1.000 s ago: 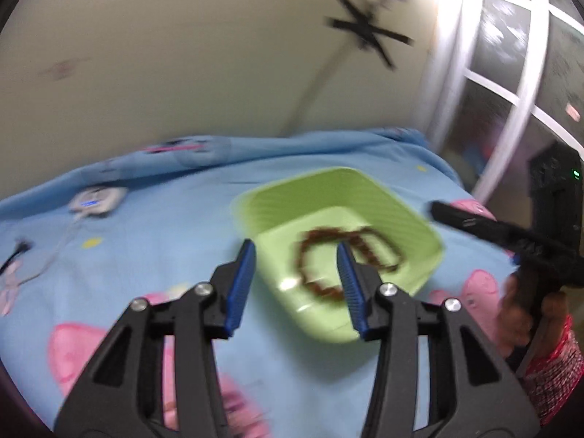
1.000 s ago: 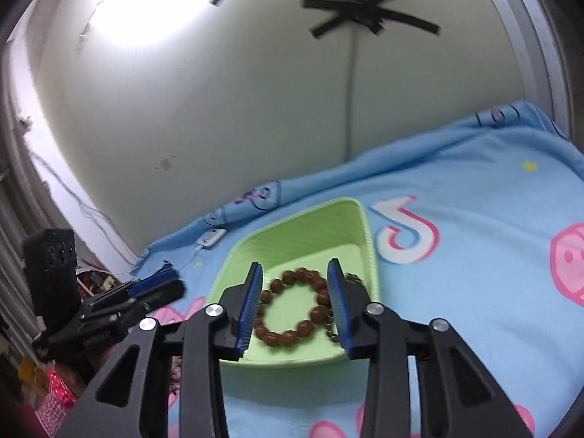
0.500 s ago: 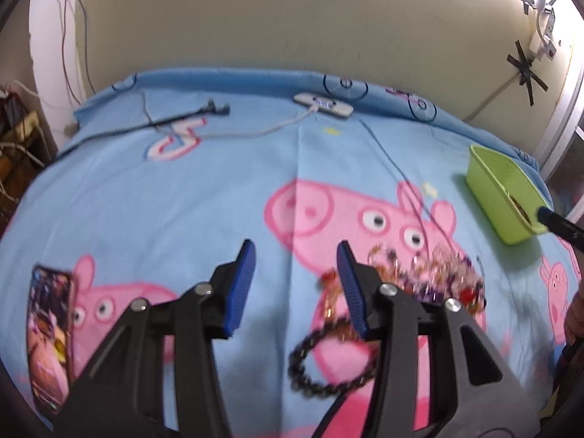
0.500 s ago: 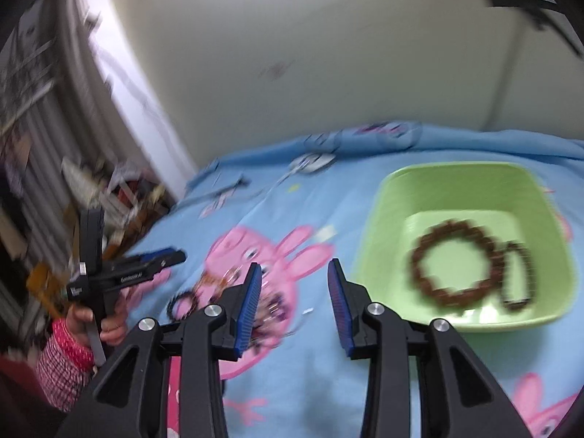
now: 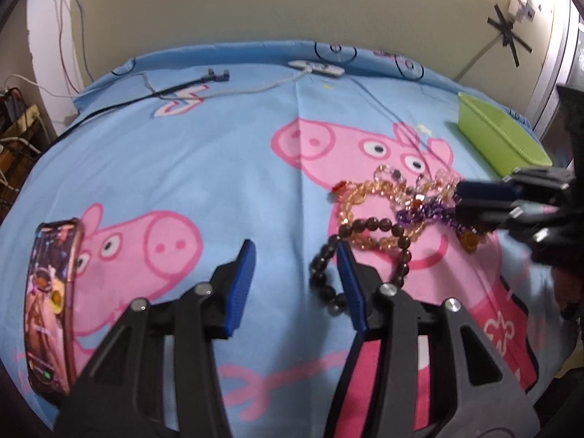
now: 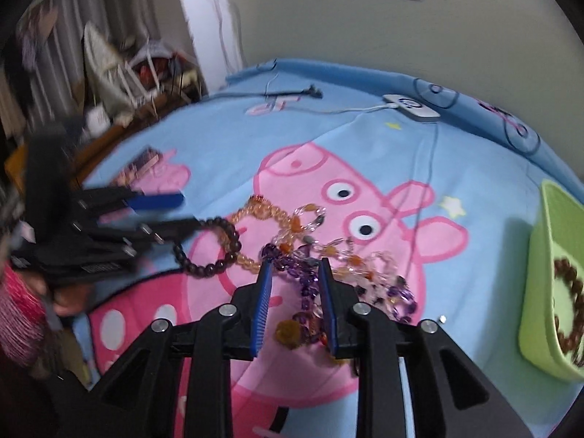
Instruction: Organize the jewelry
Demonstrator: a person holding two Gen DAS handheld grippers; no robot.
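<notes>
Two ribbed blue pads of my right gripper (image 6: 295, 273) have just been closing around the faceted purple bead strand (image 6: 304, 281) in the tangled jewelry pile; whether they pinch it, I cannot tell. My left gripper (image 5: 295, 255) gapes empty beside the round dark-bead bracelet (image 5: 359, 252). Far right sits the green plastic tray (image 5: 500, 135).

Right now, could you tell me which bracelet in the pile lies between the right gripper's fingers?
The purple beaded strand; the dark round-bead bracelet and the amber one lie farther left.
</notes>
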